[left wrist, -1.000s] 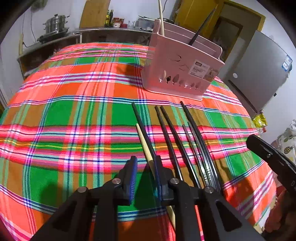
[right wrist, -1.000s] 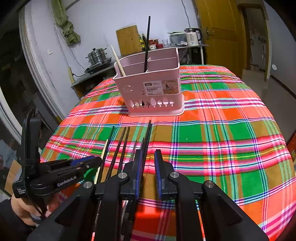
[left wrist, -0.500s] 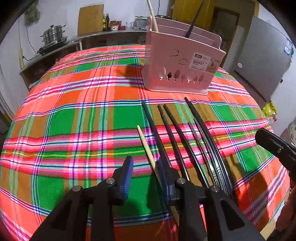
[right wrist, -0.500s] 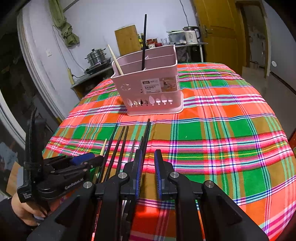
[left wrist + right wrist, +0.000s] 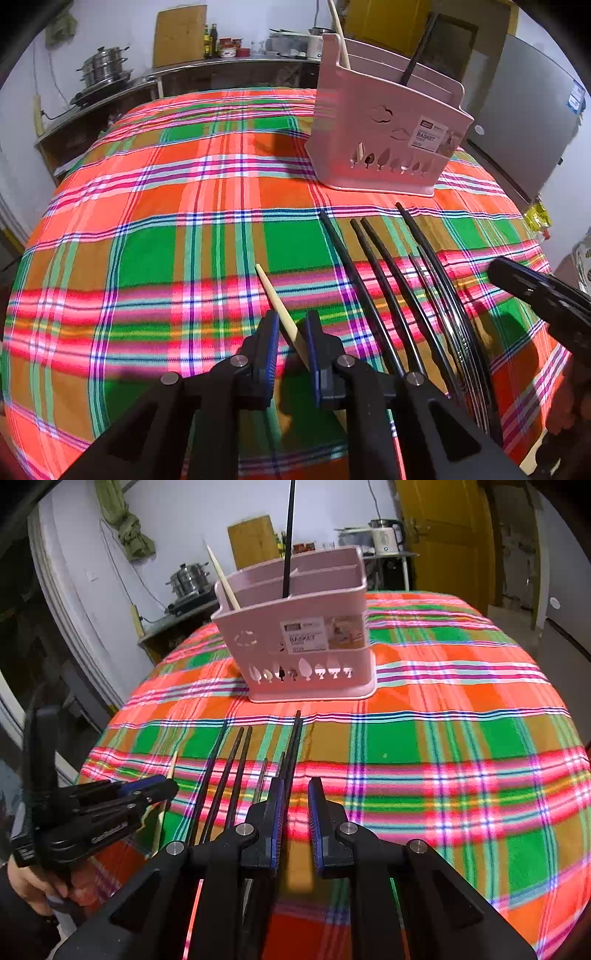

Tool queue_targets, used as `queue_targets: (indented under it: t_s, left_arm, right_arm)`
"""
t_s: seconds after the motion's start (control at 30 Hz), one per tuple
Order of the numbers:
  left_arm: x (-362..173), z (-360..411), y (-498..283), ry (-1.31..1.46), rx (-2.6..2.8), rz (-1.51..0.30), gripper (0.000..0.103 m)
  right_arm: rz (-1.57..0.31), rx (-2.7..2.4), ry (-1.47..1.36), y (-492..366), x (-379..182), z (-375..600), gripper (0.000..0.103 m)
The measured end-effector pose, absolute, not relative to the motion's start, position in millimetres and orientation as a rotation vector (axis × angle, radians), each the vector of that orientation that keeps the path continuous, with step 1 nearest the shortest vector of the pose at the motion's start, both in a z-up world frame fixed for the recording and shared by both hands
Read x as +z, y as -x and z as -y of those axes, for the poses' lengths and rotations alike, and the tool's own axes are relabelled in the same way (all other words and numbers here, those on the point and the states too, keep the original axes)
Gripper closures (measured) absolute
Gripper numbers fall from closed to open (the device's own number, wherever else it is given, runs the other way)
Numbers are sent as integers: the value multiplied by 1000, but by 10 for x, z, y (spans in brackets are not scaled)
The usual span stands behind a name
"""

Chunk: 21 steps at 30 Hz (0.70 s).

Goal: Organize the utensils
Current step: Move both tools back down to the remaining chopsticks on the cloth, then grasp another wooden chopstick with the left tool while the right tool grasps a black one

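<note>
Two wrist views, low over table — both facing basket

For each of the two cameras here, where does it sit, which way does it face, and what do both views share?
Left wrist: on the left tongs, looking down across the tablecloth at a wooden chopstick between the jaws; the right tongs show at the right.
Right wrist: on the right tongs, facing the pink basket; left tongs and hand show.
Shared: basket, black chopsticks, tablecloth.
</note>
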<state>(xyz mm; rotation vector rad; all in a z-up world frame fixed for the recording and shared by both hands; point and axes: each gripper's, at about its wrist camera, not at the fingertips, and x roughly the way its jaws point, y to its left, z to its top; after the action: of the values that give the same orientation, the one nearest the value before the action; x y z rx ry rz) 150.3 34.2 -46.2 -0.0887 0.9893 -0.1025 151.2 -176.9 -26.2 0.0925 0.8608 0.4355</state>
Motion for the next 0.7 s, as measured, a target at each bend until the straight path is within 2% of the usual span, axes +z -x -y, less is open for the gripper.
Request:
queue_targets:
  t_s: [0.3, 0.7]
  left_arm:
    - [-469, -378, -1598, 104, -140, -977, 87]
    - [-475, -396, -1690, 128, -158, -983, 88]
  right_arm:
    - [-942, 429, -38, -1864, -509, 1516, 89]
    - [-953, 405, -10, -1943, -530, 1502, 89]
